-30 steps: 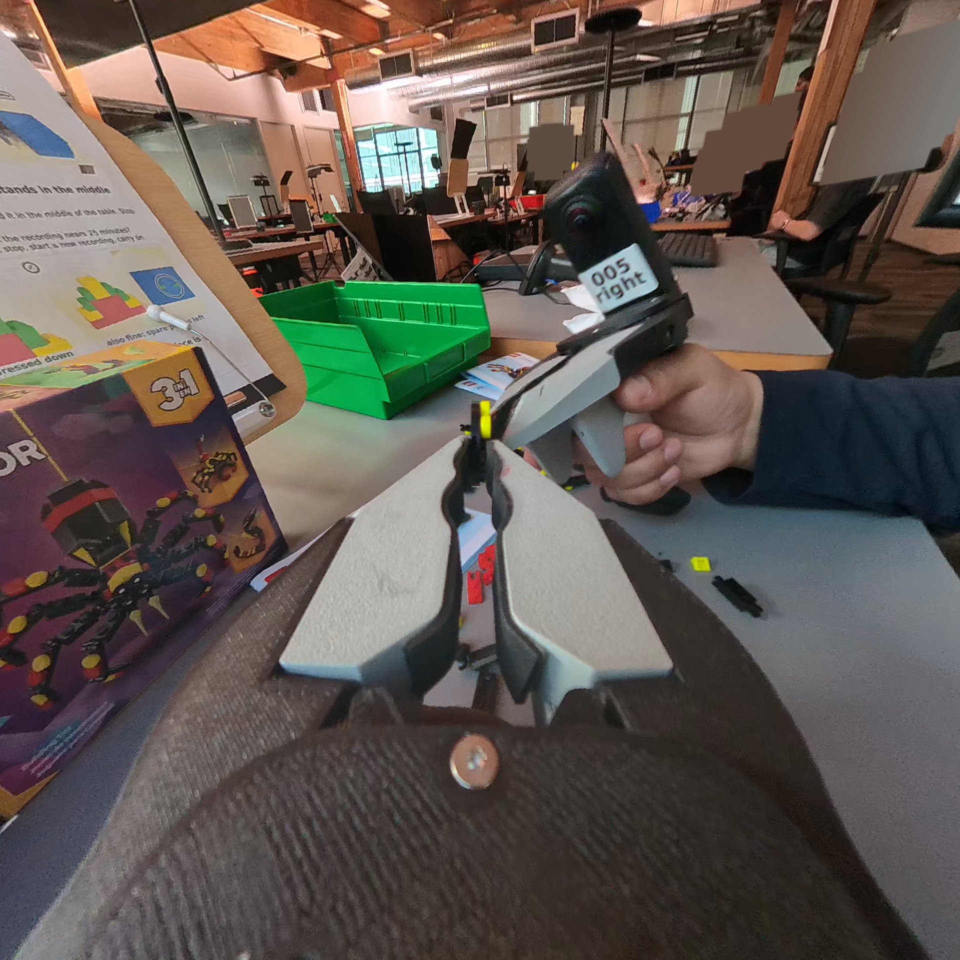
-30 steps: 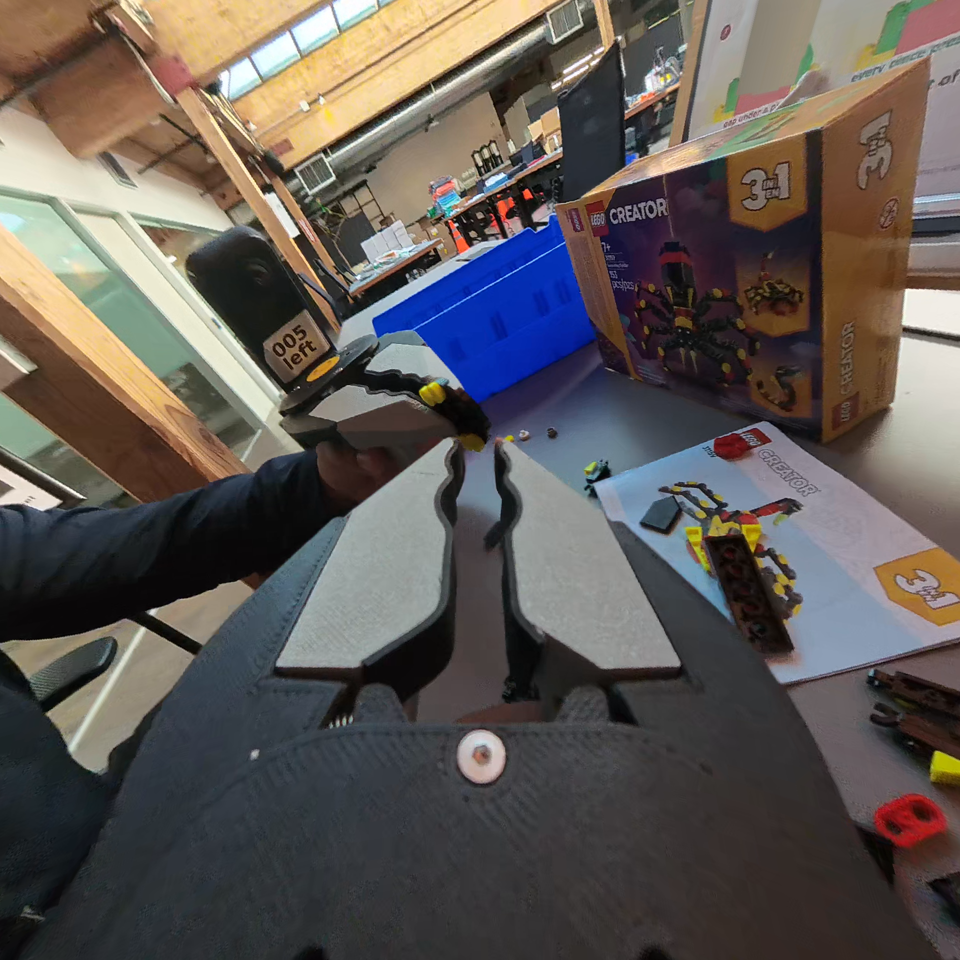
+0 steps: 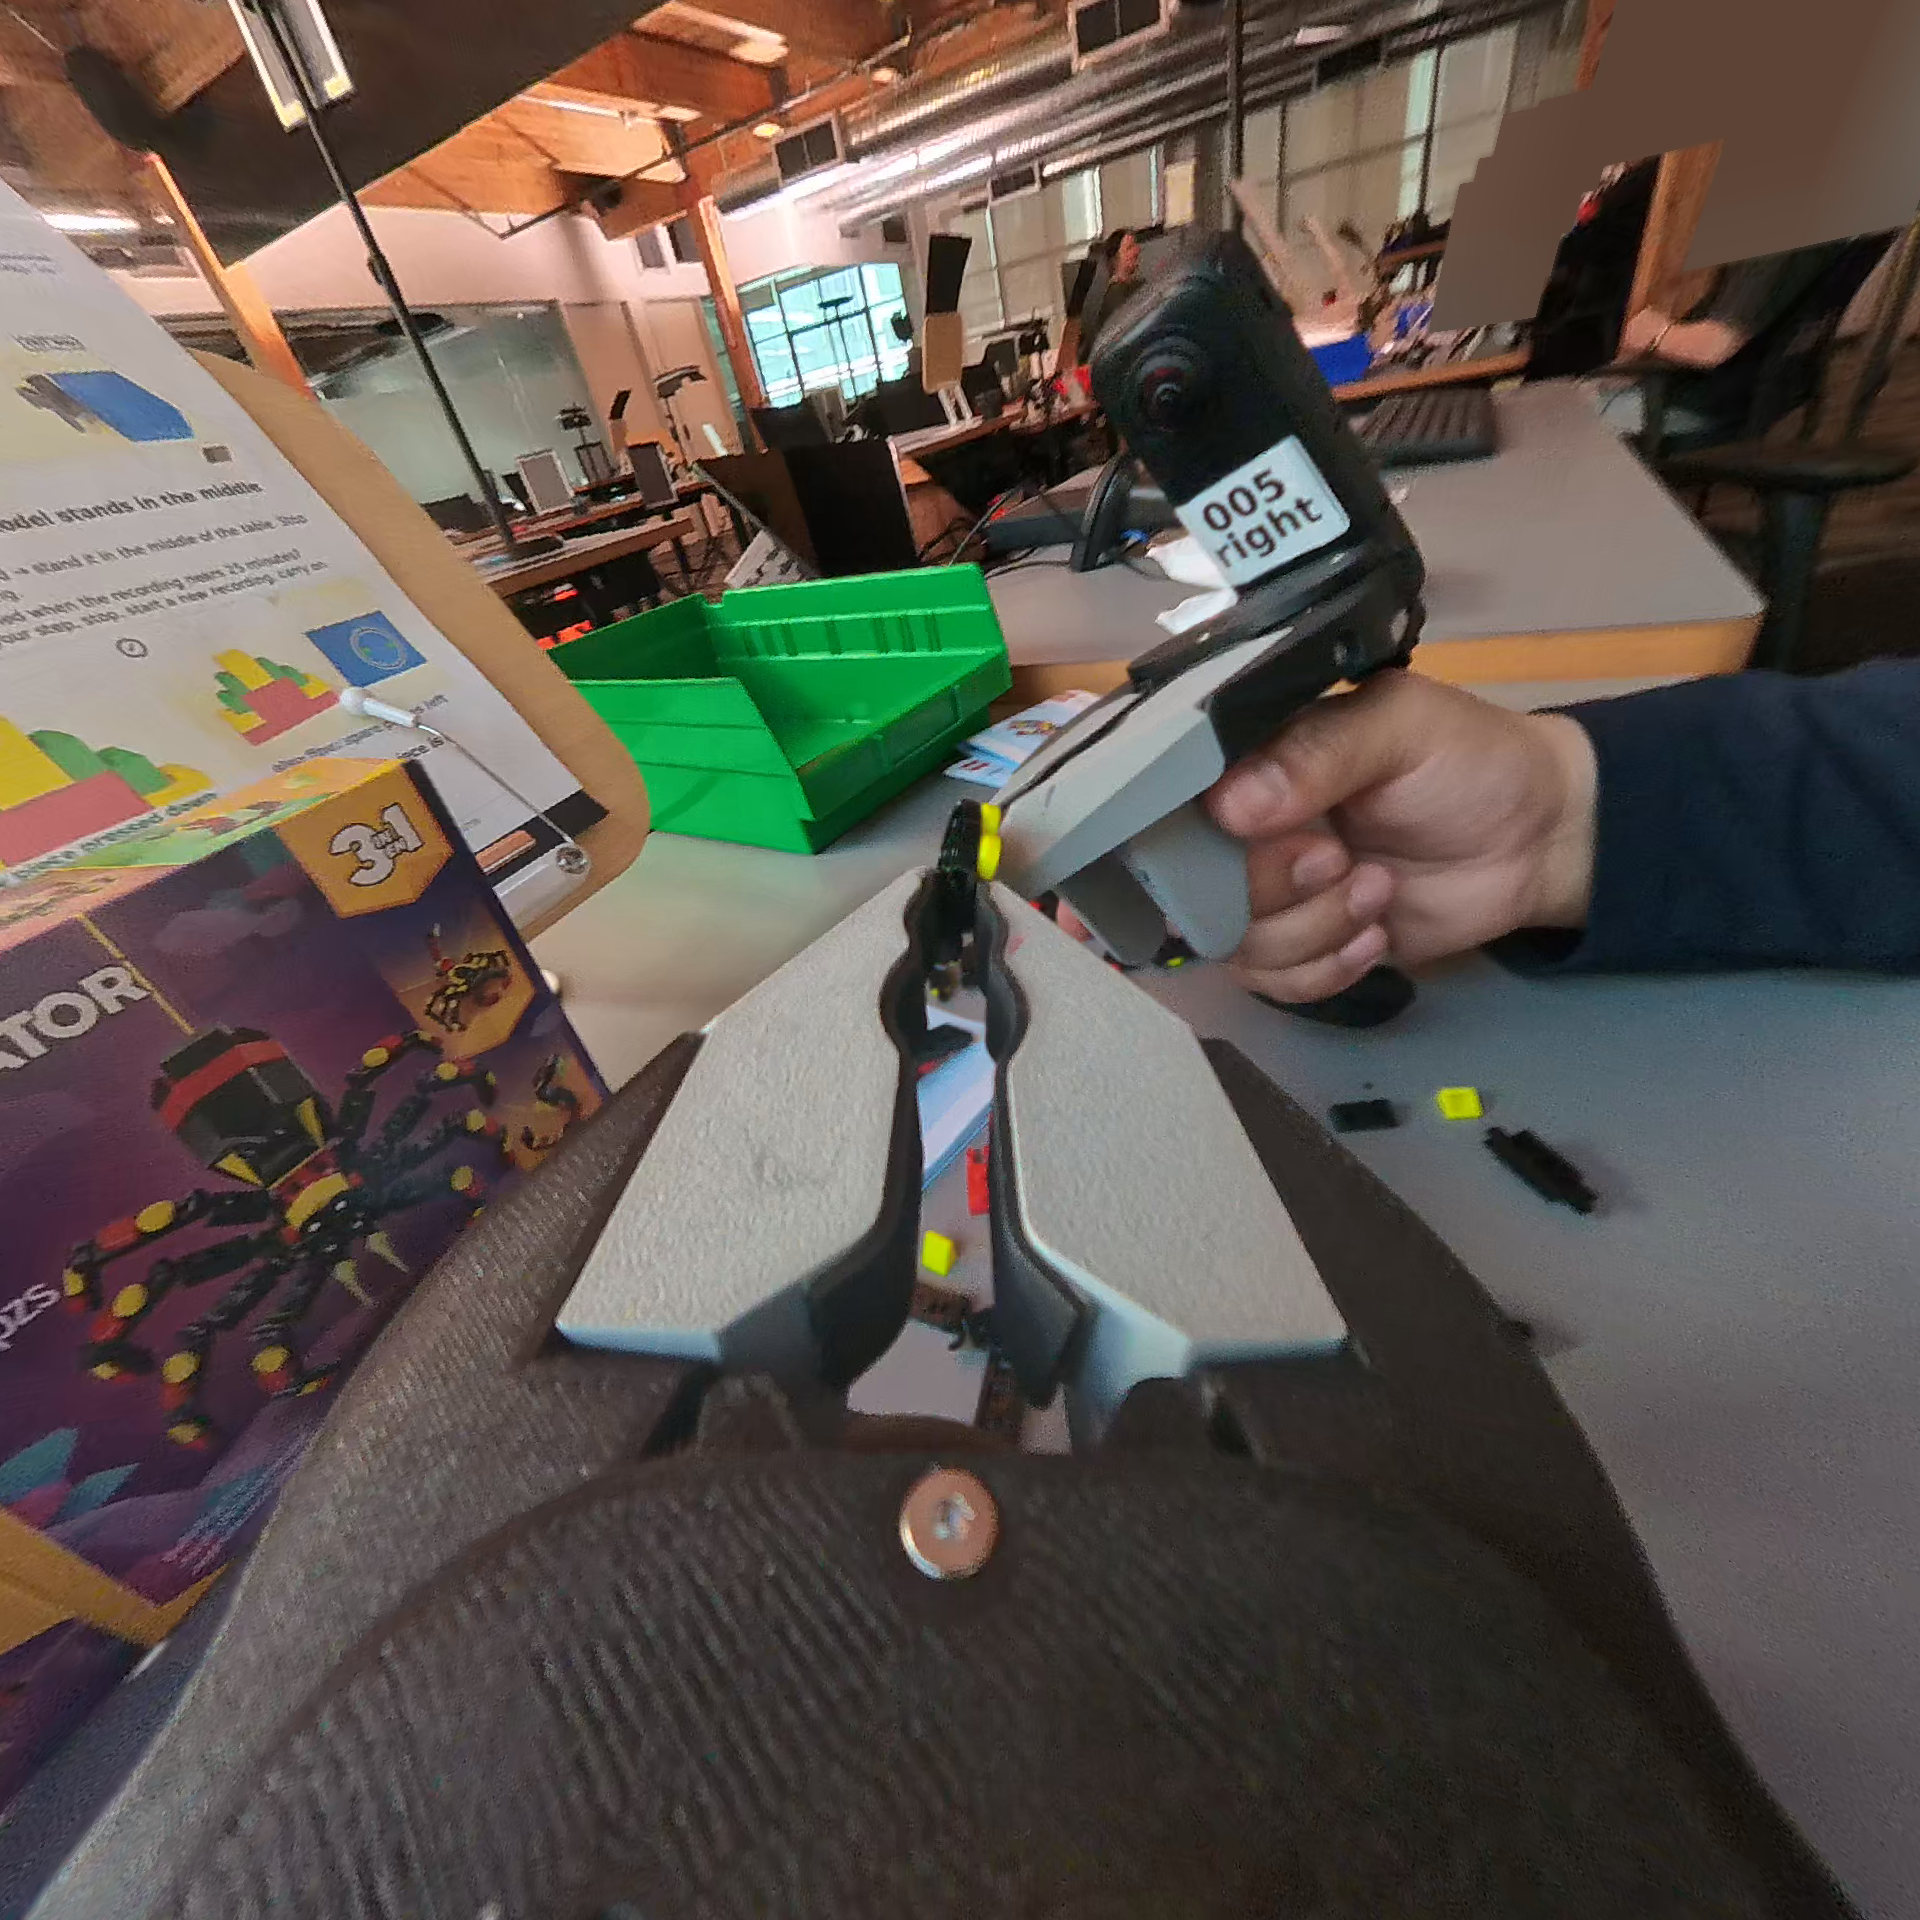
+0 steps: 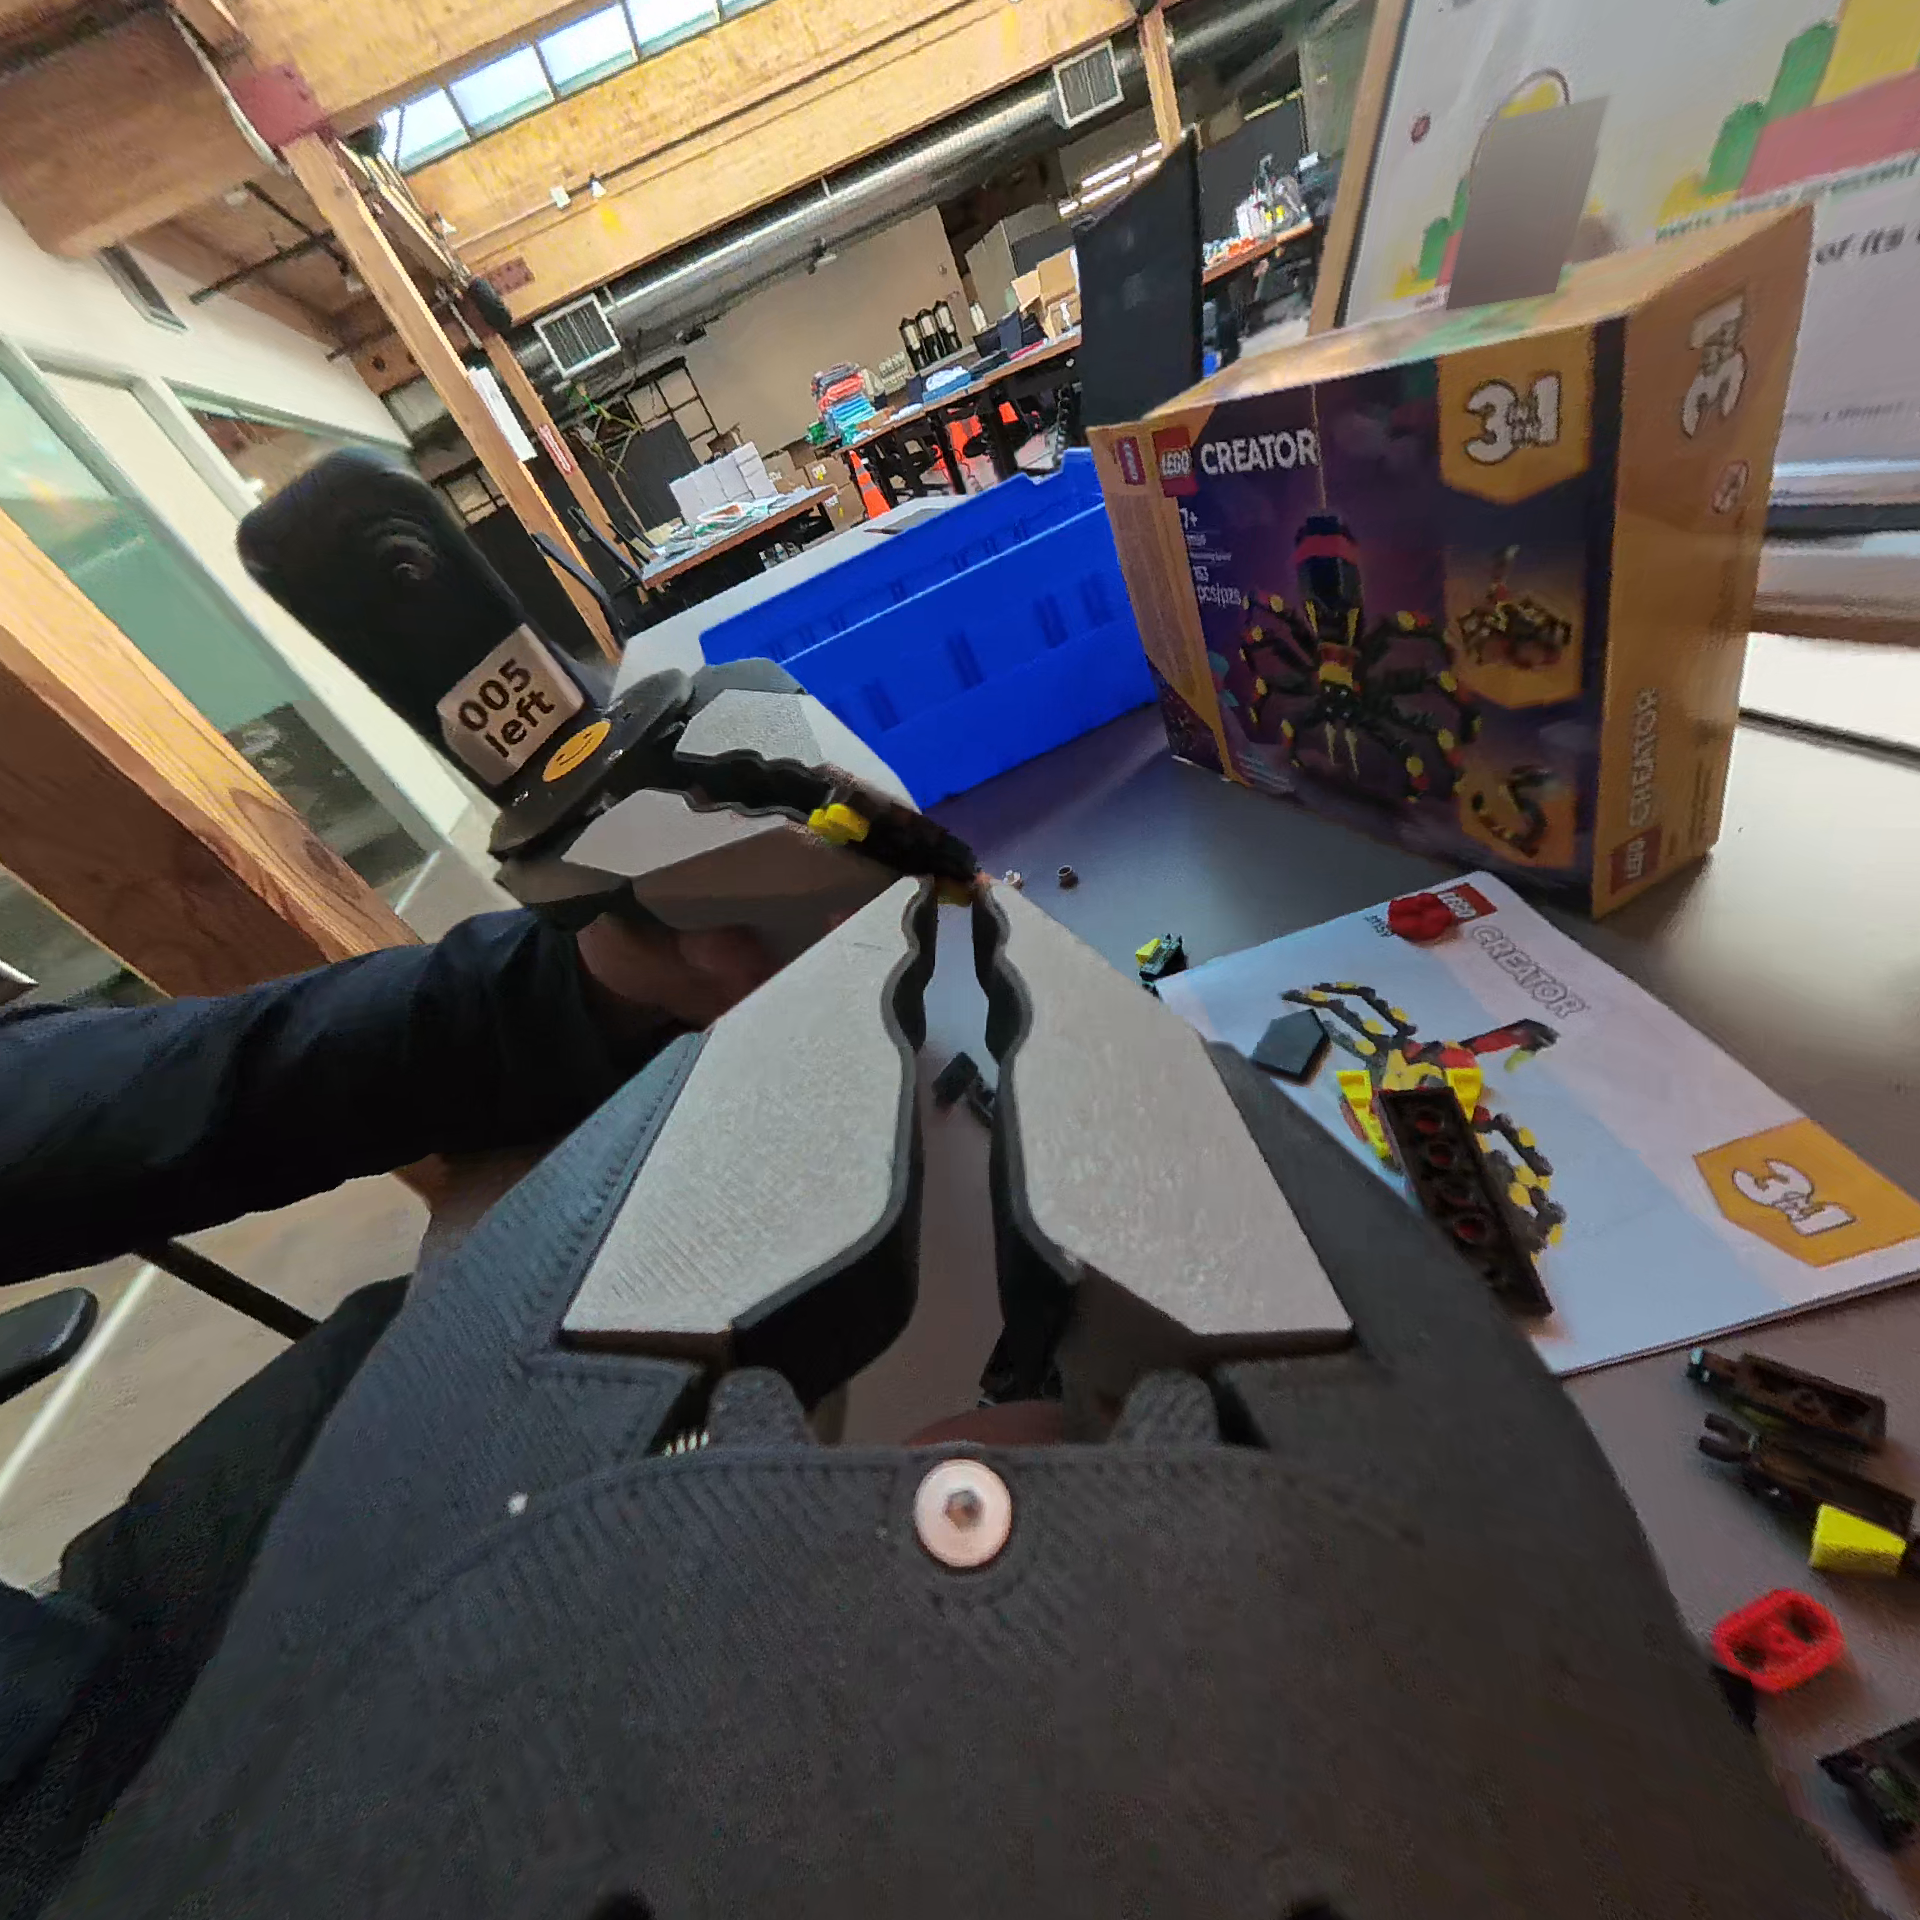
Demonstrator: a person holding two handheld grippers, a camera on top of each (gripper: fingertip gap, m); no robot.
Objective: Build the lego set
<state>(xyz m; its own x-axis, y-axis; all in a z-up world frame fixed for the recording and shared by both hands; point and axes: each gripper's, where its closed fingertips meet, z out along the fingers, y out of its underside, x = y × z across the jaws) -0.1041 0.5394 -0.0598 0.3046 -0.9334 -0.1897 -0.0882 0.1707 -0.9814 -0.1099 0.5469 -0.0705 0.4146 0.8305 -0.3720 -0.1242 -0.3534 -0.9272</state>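
Note:
Both grippers are held above the grey table with their tips meeting. My left gripper (image 3: 951, 904) is shut on a black jointed lego leg piece (image 3: 954, 914) that sticks up past its tips to a yellow stud. In the right wrist view the left gripper (image 4: 873, 831) holds the same leg piece (image 4: 904, 831), black with a yellow stud. My right gripper (image 4: 951, 899) is closed narrowly on the far end of it. The right gripper also shows in the left wrist view (image 3: 997, 831), in a person's hand.
The lego box (image 4: 1455, 623) stands by a blue bin (image 4: 966, 655). The instruction booklet (image 4: 1610, 1195) bears a brown plate (image 4: 1455, 1184). Loose pieces lie at right: red (image 4: 1777, 1642), yellow (image 4: 1860, 1538), brown (image 4: 1797, 1413). A green bin (image 3: 810, 696) and a clipboard (image 3: 447, 623) stand behind. Less than 4 cm separates the two grippers' tips. From either gripper's tips it is about 12 cm to the brown plate (image 4: 1455, 1184).
My right gripper's jaws have narrowed onto the end of the leg piece. Both grippers have shifted slightly while keeping tip to tip.

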